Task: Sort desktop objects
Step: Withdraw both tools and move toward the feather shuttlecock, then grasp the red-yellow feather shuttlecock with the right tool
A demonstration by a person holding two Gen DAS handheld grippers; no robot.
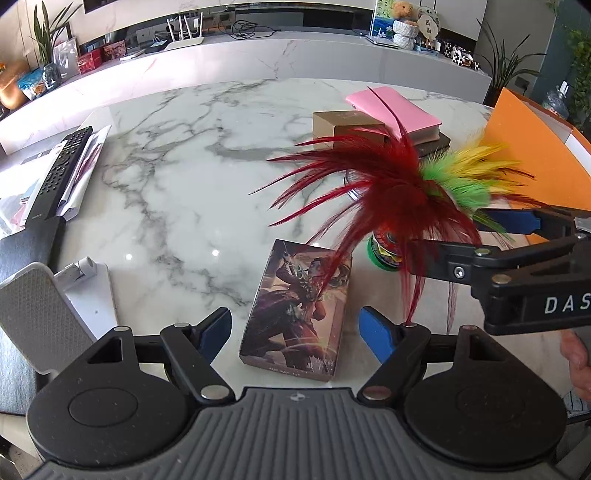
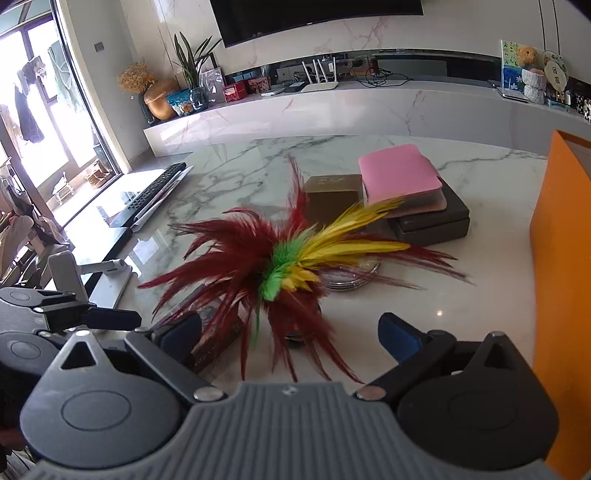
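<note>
Feather shuttlecock (image 1: pixel 399 192): stiff red, green and yellow plumes on a round stacked base, standing on the glossy veined marble worktop (image 1: pixel 177 177). Illustrated rectangular card box (image 1: pixel 295 306) lies flat just beside it (between the left claw's (image 1: pixel 295 328) spread blue pads). Right claw (image 2: pixel 291 336) likewise apart, plumes between, gripping nothing. Pink notebook (image 2: pixel 399 173) tops dark boxes behind.

- A home living room: a large wall-mounted television (image 2: pixel 317 18) hangs above a long marble media shelf (image 2: pixel 369 107).
- On that shelf: a router (image 2: pixel 319 86), potted plants (image 2: pixel 192 62), a teddy bear (image 2: pixel 526 57).
- A remote control (image 1: pixel 61 173) lies on the marble surface (image 1: pixel 184 147).
- Tall glass doors (image 2: pixel 48 110) show hanging laundry.
</note>
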